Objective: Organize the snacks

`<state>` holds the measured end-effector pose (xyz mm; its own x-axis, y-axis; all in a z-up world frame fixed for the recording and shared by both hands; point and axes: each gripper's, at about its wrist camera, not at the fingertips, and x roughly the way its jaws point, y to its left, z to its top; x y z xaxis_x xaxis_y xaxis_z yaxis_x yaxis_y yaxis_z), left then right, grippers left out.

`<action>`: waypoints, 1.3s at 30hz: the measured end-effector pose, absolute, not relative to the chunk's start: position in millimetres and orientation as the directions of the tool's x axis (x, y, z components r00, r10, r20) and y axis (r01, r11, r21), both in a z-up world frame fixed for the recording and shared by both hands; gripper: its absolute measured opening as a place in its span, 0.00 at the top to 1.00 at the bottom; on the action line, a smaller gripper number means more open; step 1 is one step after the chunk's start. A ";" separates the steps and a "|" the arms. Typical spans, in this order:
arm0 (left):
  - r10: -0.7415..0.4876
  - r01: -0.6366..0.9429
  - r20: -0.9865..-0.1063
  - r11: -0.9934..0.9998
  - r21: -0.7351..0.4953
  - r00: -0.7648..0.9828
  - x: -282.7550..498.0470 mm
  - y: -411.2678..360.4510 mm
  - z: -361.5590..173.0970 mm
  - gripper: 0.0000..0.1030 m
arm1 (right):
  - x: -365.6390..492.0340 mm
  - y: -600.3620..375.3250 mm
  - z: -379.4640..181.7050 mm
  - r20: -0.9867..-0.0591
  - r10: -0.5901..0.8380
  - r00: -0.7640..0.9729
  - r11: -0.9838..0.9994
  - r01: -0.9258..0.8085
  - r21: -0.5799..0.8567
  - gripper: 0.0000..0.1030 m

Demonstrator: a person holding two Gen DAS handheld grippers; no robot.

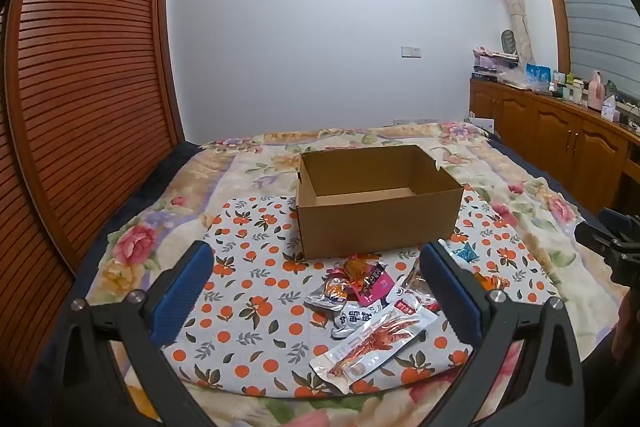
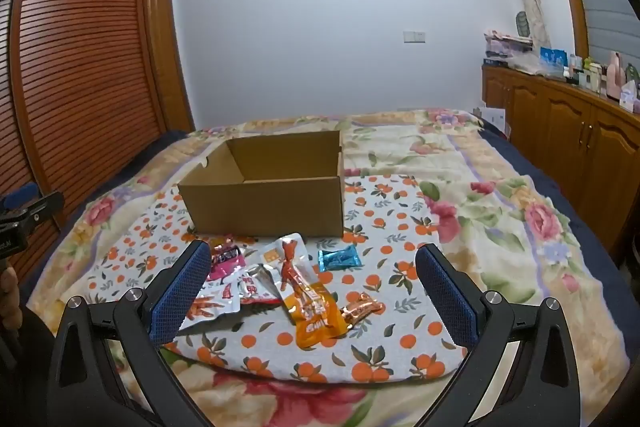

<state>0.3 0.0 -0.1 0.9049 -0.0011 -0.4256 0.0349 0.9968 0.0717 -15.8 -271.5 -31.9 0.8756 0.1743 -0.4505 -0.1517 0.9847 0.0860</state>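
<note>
An open, empty cardboard box [image 1: 376, 199] stands on an orange-print cloth [image 1: 248, 291] on the bed; it also shows in the right wrist view [image 2: 268, 195]. Several snack packets lie in a pile in front of it: a long clear packet with red contents [image 1: 376, 343], a pink packet [image 1: 374, 283], an orange packet [image 2: 316, 315], a blue packet [image 2: 339, 257], a small copper packet [image 2: 362, 307]. My left gripper [image 1: 316, 291] is open and empty above the pile. My right gripper [image 2: 312, 291] is open and empty above the pile.
The floral bedspread [image 2: 500, 211] covers the bed. A slatted wooden wardrobe [image 1: 80, 99] stands on the left. A wooden cabinet [image 2: 568, 131] with bottles and boxes on top runs along the right. The right gripper's body [image 1: 612, 243] shows at the left view's right edge.
</note>
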 end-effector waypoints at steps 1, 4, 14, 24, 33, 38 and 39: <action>-0.002 0.035 -0.423 0.997 0.070 0.906 0.2 0.1 0.0 0.00 | -15.8 -271.6 -31.9 -0.449 0.175 0.876 0.985 -0.153 0.086 0.00; -0.001 0.034 -0.422 0.997 0.071 0.906 0.1 -0.7 0.0 0.00 | -15.9 -271.9 -31.8 -0.448 0.174 0.877 0.985 -0.151 0.087 0.00; -0.003 0.035 -0.420 0.997 0.067 0.907 0.3 0.5 0.0 0.00 | -18.0 -273.1 -29.8 -0.442 0.173 0.880 0.985 -0.150 0.088 0.00; -0.002 0.034 -0.420 0.997 0.070 0.908 0.2 0.1 -0.1 0.00 | -16.9 -272.6 -31.0 -0.442 0.174 0.880 0.985 -0.149 0.090 0.00; -0.001 0.035 -0.419 0.997 0.073 0.908 0.4 -1.5 -1.6 0.00 | -16.8 -272.7 -30.9 -0.442 0.174 0.880 0.985 -0.150 0.090 0.00; -0.001 0.035 -0.419 0.997 0.075 0.908 0.3 -1.8 -1.5 0.00 | -16.6 -272.6 -31.2 -0.442 0.174 0.880 0.985 -0.149 0.091 0.00; 0.000 0.035 -0.418 0.997 0.075 0.908 0.3 -1.8 -1.5 0.00 | -16.6 -272.5 -31.2 -0.442 0.174 0.880 0.985 -0.149 0.091 0.00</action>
<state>0.3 -1.8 -1.5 0.9082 -0.0004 -0.4185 0.0350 0.9966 0.0749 -16.6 -272.5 -31.2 0.8799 0.1737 -0.4422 -0.1486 0.9847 0.0911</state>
